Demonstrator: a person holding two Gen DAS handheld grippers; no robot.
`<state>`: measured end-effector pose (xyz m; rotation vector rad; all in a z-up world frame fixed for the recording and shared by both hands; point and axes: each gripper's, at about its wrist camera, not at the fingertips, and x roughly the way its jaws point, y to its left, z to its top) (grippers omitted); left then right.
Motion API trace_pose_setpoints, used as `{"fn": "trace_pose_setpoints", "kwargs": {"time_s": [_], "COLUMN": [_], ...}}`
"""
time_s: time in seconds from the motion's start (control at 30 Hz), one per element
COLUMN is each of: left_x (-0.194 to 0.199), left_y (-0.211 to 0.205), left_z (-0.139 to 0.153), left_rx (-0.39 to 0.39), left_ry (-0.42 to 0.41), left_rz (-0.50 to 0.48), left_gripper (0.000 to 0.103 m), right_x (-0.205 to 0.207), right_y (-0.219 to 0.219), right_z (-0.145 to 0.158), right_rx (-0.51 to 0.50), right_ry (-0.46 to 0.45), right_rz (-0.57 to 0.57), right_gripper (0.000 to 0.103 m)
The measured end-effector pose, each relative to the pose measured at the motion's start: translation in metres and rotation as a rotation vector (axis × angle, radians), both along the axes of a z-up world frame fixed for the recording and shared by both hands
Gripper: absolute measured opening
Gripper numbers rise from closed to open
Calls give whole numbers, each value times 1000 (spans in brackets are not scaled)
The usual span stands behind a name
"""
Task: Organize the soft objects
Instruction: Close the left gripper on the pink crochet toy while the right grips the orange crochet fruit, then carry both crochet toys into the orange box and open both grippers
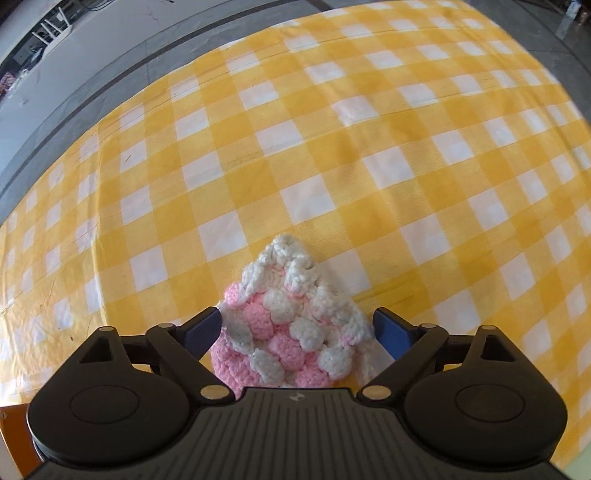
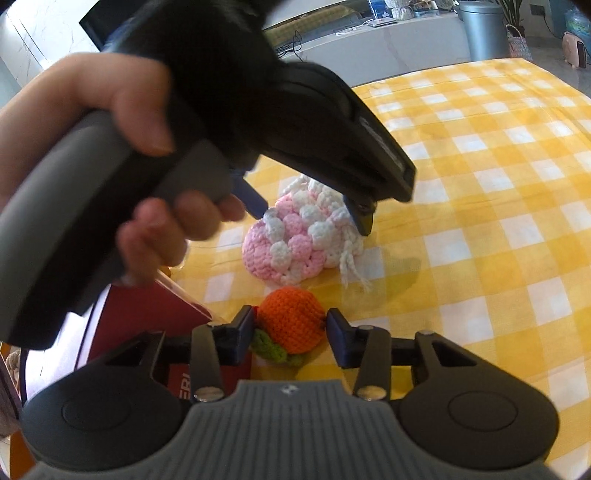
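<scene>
A pink and white crochet pouch lies on the yellow checked tablecloth. My left gripper points down over it, open wide, one finger on each side; the right finger stands clear of the yarn. The right wrist view shows the same pouch with that left gripper straddling it, held by a person's hand. Closer in, an orange crochet fruit with a green leaf rests on the cloth. My right gripper has its pads against both sides of the fruit.
A red box sits at the left, just beside the right gripper's left finger. The table's far edge and grey floor lie beyond the cloth. A grey bin and a counter stand in the room behind.
</scene>
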<state>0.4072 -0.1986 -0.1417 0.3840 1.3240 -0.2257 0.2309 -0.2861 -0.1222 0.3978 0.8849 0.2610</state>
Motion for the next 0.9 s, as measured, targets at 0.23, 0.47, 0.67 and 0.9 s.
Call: {"fn": "trace_pose_setpoints", "kwargs": {"time_s": [0.23,0.47,0.67,0.9], "left_x": [8,4,-10,-29], "left_y": [6,15,24,22], "left_z": [-10,-4,6,37], "left_rx": [28,4,-65,-250], "left_ry": [21,4,-85,-169], "left_rz": [134,166,174,153], "left_gripper": [103,77,67,50], "right_x": [0,1,-3,-10], "right_y": [-4,-6,-13,-38], "right_z": [-1,-2,7,10], "right_rx": [17,11,-23,-20], "right_ry": [11,7,-12,-15], "right_rz": [-12,0,-25,-106], "right_gripper": [41,40,40,40]}}
